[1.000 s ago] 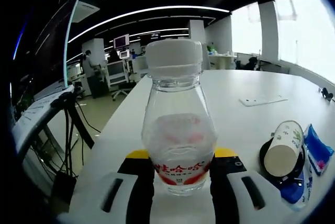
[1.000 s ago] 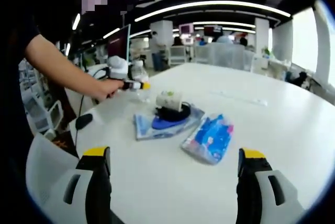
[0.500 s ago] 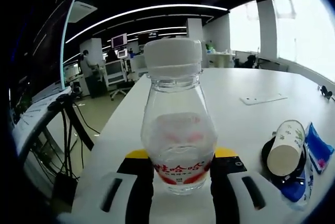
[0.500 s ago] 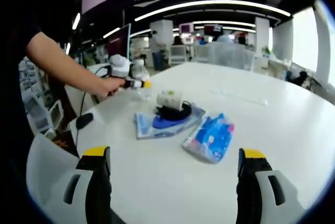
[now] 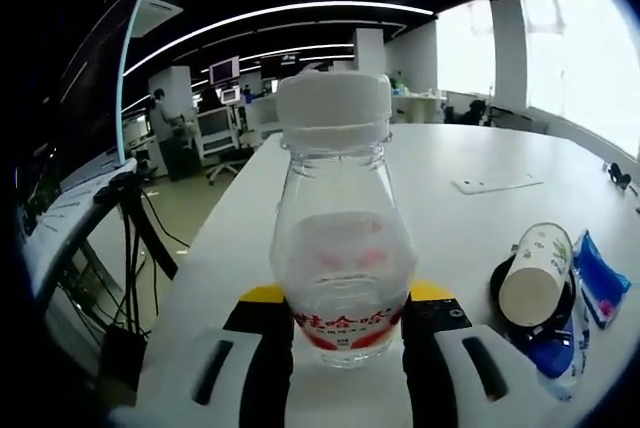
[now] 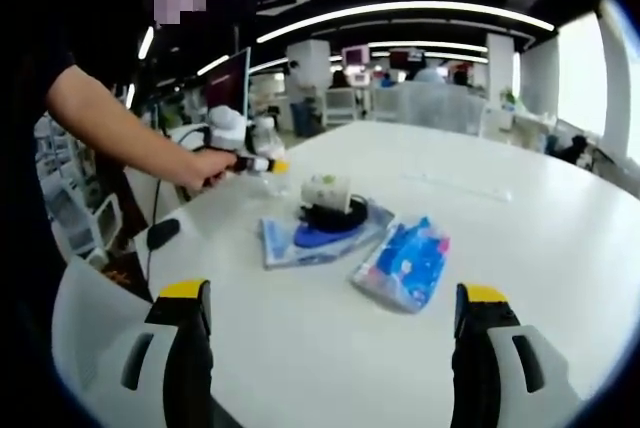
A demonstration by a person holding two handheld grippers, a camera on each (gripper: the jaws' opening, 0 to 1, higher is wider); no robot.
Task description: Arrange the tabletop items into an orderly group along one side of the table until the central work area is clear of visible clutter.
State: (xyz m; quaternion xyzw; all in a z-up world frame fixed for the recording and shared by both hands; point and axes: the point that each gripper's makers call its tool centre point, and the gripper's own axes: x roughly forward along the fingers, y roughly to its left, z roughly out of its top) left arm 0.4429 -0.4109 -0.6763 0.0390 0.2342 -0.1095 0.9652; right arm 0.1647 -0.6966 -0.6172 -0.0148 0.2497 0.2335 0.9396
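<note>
A clear plastic bottle (image 5: 342, 248) with a white cap and red label stands upright between the jaws of my left gripper (image 5: 346, 343), which is shut on it near the white table's (image 5: 470, 228) left edge. In the right gripper view the same left gripper (image 6: 258, 163), held by a person's hand, grips the bottle (image 6: 266, 143) at the far left of the table. A paper cup (image 6: 326, 192) lies on its side on a black disc (image 6: 334, 216) over a blue cloth (image 6: 318, 237). A blue tissue pack (image 6: 406, 262) lies beside them. My right gripper (image 6: 327, 348) is open, hovering over the near table.
A flat white card (image 5: 487, 184) lies further along the table. A black mouse-like object (image 6: 163, 233) sits at the table's left edge. A monitor (image 5: 105, 88) on a stand and cables are off the left side. Office desks and chairs fill the background.
The left gripper view has shifted slightly; the cup and tissue pack sit a little further left and lower. The bottle stays gripped. The right gripper has barely moved.
</note>
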